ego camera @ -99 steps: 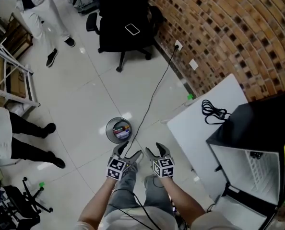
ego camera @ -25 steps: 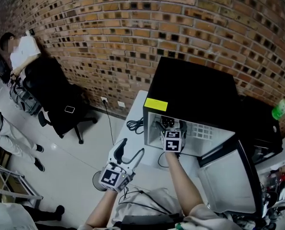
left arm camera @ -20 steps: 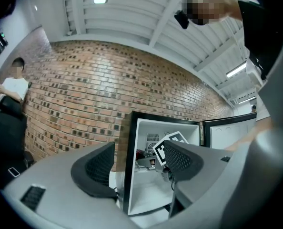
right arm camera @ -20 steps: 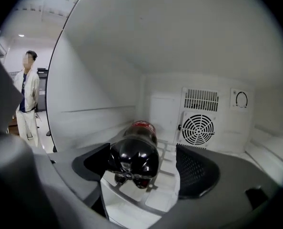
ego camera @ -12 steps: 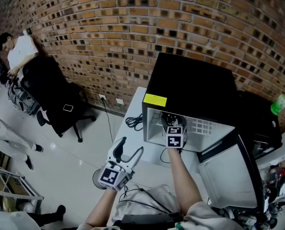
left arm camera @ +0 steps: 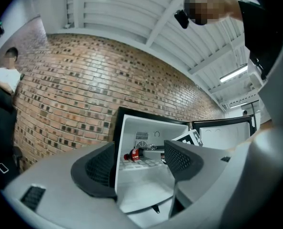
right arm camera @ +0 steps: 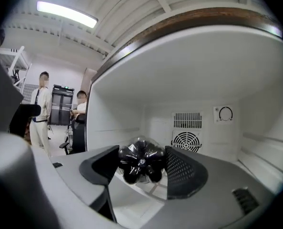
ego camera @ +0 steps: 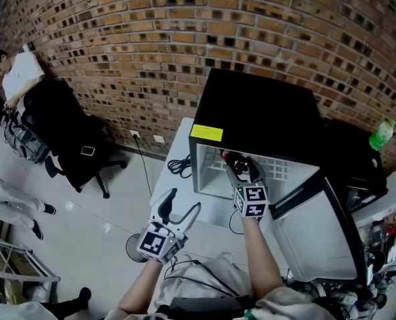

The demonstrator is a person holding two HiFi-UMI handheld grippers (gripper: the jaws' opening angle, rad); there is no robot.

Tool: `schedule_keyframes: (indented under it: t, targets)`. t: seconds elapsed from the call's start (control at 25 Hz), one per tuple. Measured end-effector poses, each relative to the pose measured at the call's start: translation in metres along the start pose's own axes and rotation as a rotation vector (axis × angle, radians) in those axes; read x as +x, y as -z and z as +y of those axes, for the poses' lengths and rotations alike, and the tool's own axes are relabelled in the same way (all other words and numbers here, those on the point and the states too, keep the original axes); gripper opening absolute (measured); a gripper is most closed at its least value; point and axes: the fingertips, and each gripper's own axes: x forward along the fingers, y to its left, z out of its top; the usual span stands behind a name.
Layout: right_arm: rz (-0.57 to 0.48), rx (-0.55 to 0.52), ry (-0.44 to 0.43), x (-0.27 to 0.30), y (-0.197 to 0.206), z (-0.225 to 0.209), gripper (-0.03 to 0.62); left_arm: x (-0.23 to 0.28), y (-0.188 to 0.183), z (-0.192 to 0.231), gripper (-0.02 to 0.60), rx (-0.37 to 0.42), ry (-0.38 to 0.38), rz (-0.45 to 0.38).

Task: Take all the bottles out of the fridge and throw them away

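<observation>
The black mini fridge stands open on a white table. My right gripper reaches into its white inside and is shut on a dark cola bottle with a red label. In the right gripper view the bottle's lobed base sits pinched between the two pads, with the fridge's back wall and fan grille behind. My left gripper hangs open and empty, low at the left over the floor. In the left gripper view, between the jaws of the left gripper, the fridge and the bottle show.
The fridge door stands swung out to the right of my right arm. A round bin is on the floor under the left gripper. A coiled cable lies on the table. A black office chair and people are at the left. A green bottle stands far right.
Four seconds ago both grippers hung over the bin on the floor. In the last second the right gripper has drawn back a little toward the fridge's mouth with the bottle. The left gripper has barely moved.
</observation>
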Motion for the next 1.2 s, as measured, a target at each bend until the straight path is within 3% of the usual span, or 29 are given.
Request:
schedule_keyframes:
  t: [0.4,0.64,1.2]
  targets:
    - [-0.136,-0.02,0.002,-0.034,-0.05,-0.009,0.308,0.006,0.0,-0.016,0.316,-0.009,0.044,0.009]
    - [-0.191,0.056,-0.017,-0.04,-0.07,-0.011,0.302,0.01,-0.006,-0.024,0.316,-0.016,0.057,0.001]
    - [-0.218,0.107,-0.02,-0.045,-0.069,-0.011,0.299,0.003,0.014,0.0,0.316,0.031,0.02,-0.005]
